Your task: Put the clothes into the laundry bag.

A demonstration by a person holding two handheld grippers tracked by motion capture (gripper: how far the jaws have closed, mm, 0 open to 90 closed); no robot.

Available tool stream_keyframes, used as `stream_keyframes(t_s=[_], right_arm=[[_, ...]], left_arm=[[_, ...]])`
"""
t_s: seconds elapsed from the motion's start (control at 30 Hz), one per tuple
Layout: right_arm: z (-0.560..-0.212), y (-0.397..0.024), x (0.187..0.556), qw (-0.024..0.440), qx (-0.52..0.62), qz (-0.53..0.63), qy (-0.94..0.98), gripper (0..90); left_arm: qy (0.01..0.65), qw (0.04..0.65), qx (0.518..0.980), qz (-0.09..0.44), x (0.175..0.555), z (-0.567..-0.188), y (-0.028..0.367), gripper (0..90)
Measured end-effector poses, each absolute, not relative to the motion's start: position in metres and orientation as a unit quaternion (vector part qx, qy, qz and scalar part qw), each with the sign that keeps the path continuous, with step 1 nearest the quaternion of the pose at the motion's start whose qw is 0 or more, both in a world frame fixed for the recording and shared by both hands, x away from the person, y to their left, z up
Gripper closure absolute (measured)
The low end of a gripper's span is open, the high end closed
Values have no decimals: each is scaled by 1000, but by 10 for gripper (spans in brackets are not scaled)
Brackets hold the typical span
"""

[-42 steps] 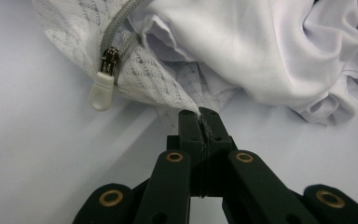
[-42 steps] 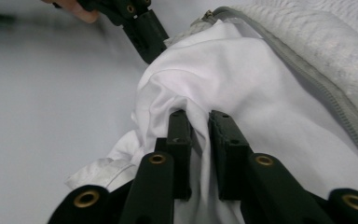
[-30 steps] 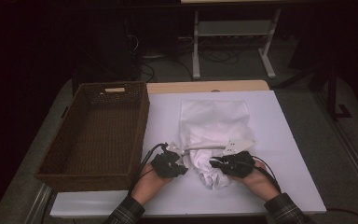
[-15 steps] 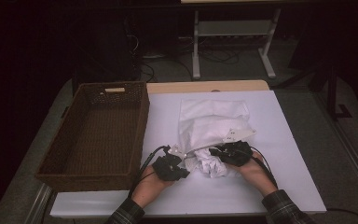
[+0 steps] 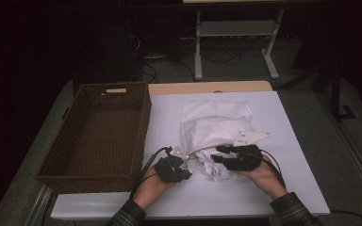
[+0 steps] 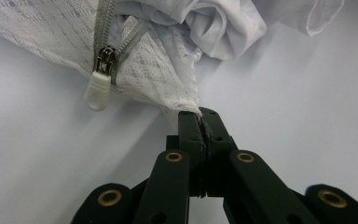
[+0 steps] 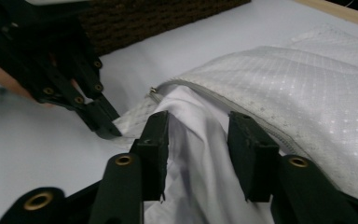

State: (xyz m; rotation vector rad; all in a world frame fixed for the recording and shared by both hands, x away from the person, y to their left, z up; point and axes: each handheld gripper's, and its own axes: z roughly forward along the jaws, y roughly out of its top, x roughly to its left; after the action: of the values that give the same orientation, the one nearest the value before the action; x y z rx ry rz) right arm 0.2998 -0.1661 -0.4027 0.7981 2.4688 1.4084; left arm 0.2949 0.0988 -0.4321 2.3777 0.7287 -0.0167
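White cloth (image 7: pixel 200 154) loose between the right gripper (image 7: pixel 198 140)'s just-parted fingers, mesh bag (image 6: pixel 168 79) corner clamped in the left gripper (image 6: pixel 200 122).

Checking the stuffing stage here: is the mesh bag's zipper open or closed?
Open. In the right gripper view the mesh bag gapes along its zipper, with white cloth spilling out of the mouth.

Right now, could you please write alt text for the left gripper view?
The left gripper is shut on a corner of a white mesh bag lying on a white table. A grey zip with a white pull tab hangs nearby.
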Motion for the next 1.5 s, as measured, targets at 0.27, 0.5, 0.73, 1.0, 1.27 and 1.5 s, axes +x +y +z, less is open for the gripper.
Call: stream_keyframes(t_s=[0.27,0.5,0.73,1.0,1.27,1.5], right_arm=[[-394,-176,282,86,274,481,829,456],[-394,-187,269,82,279,473,832,438],[-404,-197,257,79,287,450,842,415],[-421,-195,257,79,294,421,854,405],[-438,-182,263,94,300,399,862,534],[-438,-185,267,97,302,400,860,844]], left_arm=[[278,322,905,-7,295,-431,99,887],[278,322,905,-7,295,-431,100,886],[278,321,905,-7,296,-431,100,886],[278,320,906,-8,295,-432,100,887],[278,320,906,-10,295,-432,99,887],[276,319,907,-11,295,-432,98,888]])
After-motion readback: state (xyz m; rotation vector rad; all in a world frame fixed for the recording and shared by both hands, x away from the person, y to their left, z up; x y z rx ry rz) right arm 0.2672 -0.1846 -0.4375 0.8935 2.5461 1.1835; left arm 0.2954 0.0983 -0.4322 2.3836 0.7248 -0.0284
